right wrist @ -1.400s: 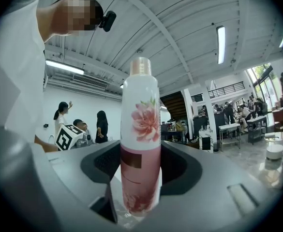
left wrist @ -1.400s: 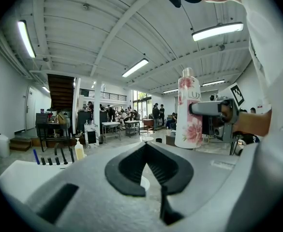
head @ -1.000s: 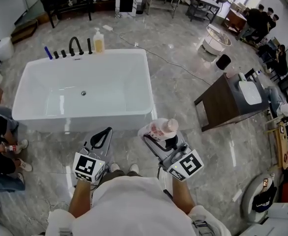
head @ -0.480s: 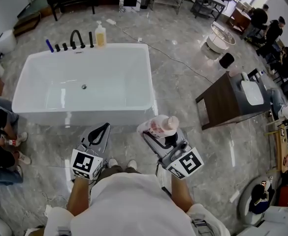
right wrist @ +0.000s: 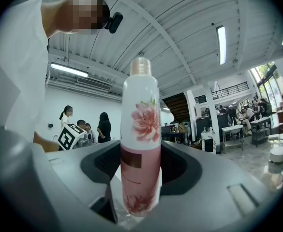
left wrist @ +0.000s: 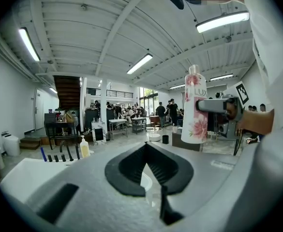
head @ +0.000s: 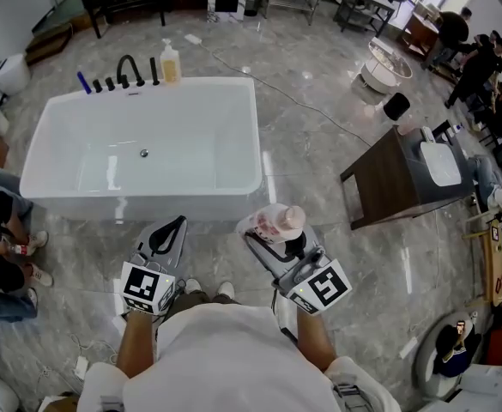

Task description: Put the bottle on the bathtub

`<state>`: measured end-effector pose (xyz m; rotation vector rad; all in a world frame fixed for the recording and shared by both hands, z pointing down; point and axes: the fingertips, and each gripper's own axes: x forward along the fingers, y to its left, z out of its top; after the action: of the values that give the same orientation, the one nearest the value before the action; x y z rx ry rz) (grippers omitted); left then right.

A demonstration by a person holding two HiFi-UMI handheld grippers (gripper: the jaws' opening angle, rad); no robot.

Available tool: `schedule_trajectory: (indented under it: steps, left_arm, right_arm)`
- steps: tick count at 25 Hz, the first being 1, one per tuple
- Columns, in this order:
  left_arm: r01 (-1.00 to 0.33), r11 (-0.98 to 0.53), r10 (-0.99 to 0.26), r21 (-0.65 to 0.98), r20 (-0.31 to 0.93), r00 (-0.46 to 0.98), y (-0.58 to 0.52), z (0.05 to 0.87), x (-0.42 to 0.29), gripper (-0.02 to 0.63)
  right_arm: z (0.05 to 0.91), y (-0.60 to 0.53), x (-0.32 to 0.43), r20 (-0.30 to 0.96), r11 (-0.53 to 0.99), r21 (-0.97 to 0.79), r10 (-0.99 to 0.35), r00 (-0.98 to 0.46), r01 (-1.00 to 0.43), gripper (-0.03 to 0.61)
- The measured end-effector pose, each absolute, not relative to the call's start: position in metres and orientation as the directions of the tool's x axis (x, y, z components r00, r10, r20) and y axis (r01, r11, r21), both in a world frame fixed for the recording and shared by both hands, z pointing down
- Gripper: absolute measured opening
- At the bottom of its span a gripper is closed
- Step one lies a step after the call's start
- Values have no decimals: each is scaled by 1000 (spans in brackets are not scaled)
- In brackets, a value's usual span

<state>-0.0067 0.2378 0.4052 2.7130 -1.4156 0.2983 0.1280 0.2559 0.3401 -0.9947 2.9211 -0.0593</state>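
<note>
Your right claw point(head: 269, 237) is clamped on the pink and white bottle point(head: 280, 221), and the bottle stands upright in it. In the head view the bottle is just below the middle of the frame, over the floor, near the lower right corner of the white bathtub point(head: 139, 202). Your left claw point(head: 166, 230) is to the left of the bottle. Its tips are pressed together with nothing between them.

Left gripper point(head: 173, 223): fingers closed together, nothing between them, pointing forward.
Right gripper point(head: 268, 237): fingers clamped on bottle point(head: 281, 221), pointing forward.
Forearms: both extended, side by side.
</note>
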Motion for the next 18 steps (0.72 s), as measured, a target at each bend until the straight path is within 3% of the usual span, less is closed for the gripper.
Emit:
schedule_trajectory:
  steps: [18]
  left_arm:
    - [-821,-566,-816,-76,195,545,216,405,22,6]
  right_arm:
    - [344,236,164,-88,789,-50,-614,-784,-613,244]
